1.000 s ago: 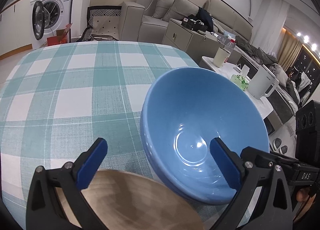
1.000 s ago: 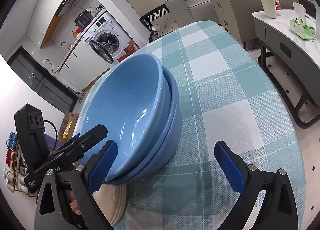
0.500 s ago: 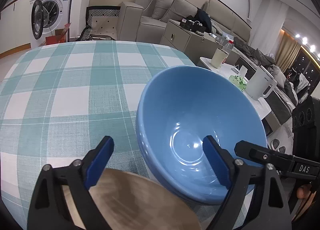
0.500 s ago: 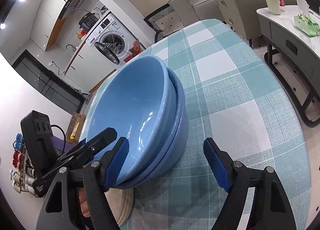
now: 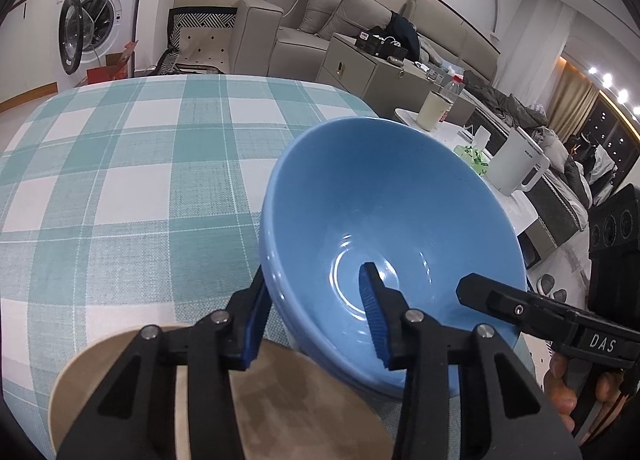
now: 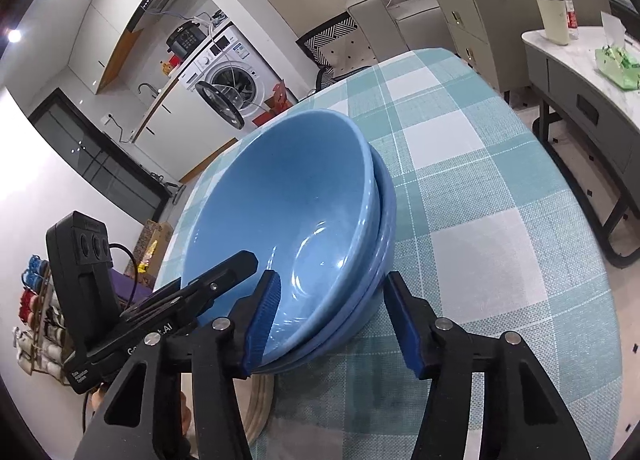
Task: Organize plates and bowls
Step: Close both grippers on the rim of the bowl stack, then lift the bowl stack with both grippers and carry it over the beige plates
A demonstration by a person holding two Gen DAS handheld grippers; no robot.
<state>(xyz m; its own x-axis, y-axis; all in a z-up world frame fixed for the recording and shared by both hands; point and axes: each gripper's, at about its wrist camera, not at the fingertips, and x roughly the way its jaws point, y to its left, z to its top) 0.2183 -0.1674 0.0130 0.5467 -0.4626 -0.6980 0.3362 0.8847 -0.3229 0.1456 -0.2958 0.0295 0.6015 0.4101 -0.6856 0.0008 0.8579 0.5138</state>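
Two nested blue bowls (image 5: 380, 199) (image 6: 288, 199) stand on the checked tablecloth (image 5: 120, 179), beside a beige plate (image 5: 280, 400) whose edge (image 6: 260, 400) peeks out under the bowls. My left gripper (image 5: 314, 276) straddles the bowls' near rim, one pad outside the wall and one inside; its jaws are closing. My right gripper (image 6: 332, 276) straddles the opposite rim, left pad inside, right pad just off the outer wall, and its jaws are closing too. Each gripper shows at the edge of the other's view.
The table's rounded edge (image 6: 580, 219) drops off to the right of the bowls. Beyond it stands a white side table (image 6: 580, 71) with a kettle (image 5: 516, 167) and a cup. A washing machine (image 5: 92, 27) and a sofa (image 5: 320, 19) are far behind.
Both grippers' jaws have narrowed from wide open and now stand close on either side of the bowls' rim. The bowls and the hands stayed in place.
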